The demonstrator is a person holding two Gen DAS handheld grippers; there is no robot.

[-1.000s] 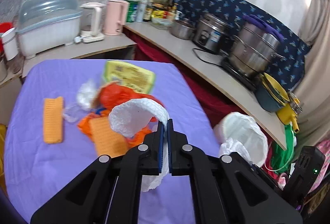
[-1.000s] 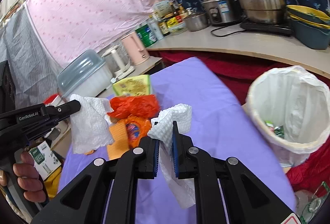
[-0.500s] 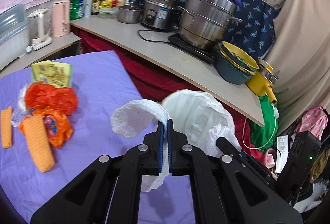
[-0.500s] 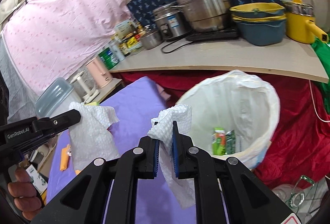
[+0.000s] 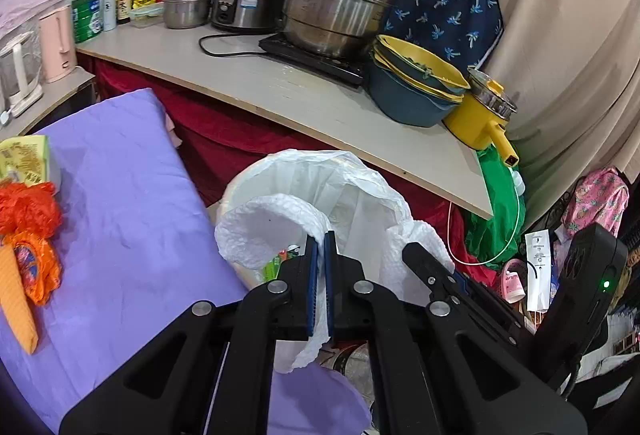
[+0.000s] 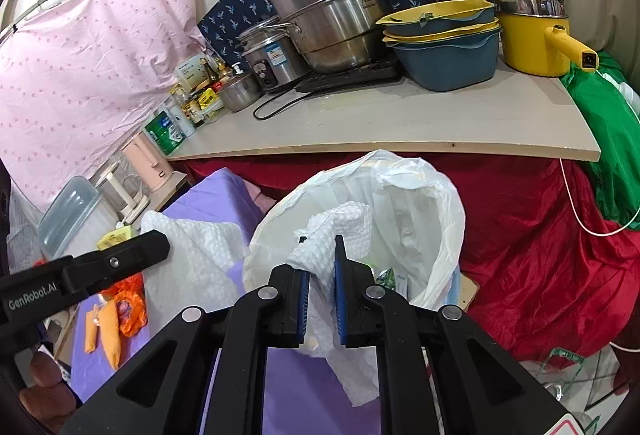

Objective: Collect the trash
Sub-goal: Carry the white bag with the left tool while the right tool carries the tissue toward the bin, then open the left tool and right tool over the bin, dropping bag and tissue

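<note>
My left gripper (image 5: 320,241) is shut on a white paper towel (image 5: 260,231) and holds it over the near rim of the white-lined trash bin (image 5: 360,187). My right gripper (image 6: 322,245) is shut on a second crumpled paper towel (image 6: 340,227), with a wider gap between its pads, above the same bin (image 6: 432,203). Green wrappers lie inside the bin. The left gripper and its towel (image 6: 192,247) also show at the left of the right wrist view. The right gripper and its towel (image 5: 416,239) show at the right of the left wrist view.
On the purple table (image 5: 120,195) lie orange wrappers (image 5: 32,235), an orange strip (image 5: 16,299) and a yellow packet (image 5: 24,159). Behind the bin runs a counter (image 5: 320,95) with steel pots, bowls and a yellow pot. Red cloth hangs below it.
Both grippers have swung right from above the table's trash pile to over the bin, each still holding its paper towel. The right jaws now stand slightly wider apart.
</note>
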